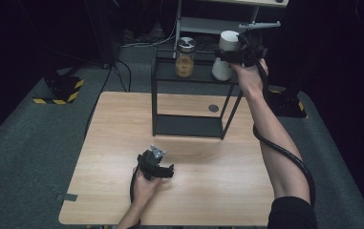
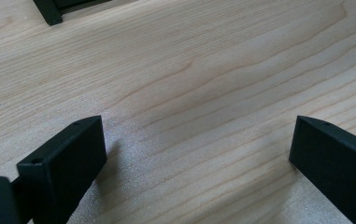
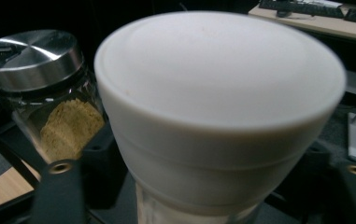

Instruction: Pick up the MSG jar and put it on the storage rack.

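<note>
A white lidded container (image 1: 225,67) stands at the right end of the top shelf of a black wire rack (image 1: 189,125). My right gripper (image 1: 227,56) is raised to it, and its jaws press on the container (image 3: 217,93) from both sides. Left of it on that shelf is a glass jar (image 1: 185,59) with a metal lid and tan powder inside (image 3: 49,98). My left gripper (image 1: 167,171) rests low over the wooden table (image 1: 208,195) near the front. It is open, with bare wood between its jaws (image 2: 196,154).
The rack stands at the back middle of the table, its lower shelf bare. A grey round grommet (image 1: 213,108) sits in the tabletop under the rack. A piece of tape (image 1: 68,197) marks the front left edge. A yellow-black striped base (image 1: 60,90) lies on the floor at left.
</note>
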`<state>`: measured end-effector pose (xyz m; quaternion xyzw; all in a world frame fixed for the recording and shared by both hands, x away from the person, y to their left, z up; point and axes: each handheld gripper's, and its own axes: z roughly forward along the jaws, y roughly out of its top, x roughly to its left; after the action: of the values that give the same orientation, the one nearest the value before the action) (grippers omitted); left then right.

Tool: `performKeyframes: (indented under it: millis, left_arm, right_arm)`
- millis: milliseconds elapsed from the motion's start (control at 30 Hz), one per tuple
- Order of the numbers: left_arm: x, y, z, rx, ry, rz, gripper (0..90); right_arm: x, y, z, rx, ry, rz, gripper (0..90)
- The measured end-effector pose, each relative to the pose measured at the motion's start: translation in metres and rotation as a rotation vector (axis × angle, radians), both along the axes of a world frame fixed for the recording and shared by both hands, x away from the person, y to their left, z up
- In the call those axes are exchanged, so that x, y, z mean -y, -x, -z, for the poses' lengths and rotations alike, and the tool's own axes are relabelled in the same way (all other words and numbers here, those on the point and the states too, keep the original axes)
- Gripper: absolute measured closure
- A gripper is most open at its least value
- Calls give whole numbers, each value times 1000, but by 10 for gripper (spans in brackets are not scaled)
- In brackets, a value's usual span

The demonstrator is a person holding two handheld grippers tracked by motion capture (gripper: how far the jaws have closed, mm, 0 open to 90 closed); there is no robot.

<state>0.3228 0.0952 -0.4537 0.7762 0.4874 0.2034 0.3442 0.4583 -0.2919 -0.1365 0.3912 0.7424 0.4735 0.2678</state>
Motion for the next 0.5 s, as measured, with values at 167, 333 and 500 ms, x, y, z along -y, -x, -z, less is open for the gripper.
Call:
performKeyframes:
  millis: [167, 333, 500]
  left_arm:
    - [0, 0, 0, -1, 0, 0, 39]
    - [0, 0, 0, -1, 1, -1, 39]
    - [0, 0, 0, -1, -1, -1, 39]
  right_arm:
    - [7, 7, 9, 26, -27, 5, 123]
    - [13, 11, 11, 42, -39, -2, 92]
    - [15, 19, 12, 68, -19, -9, 76]
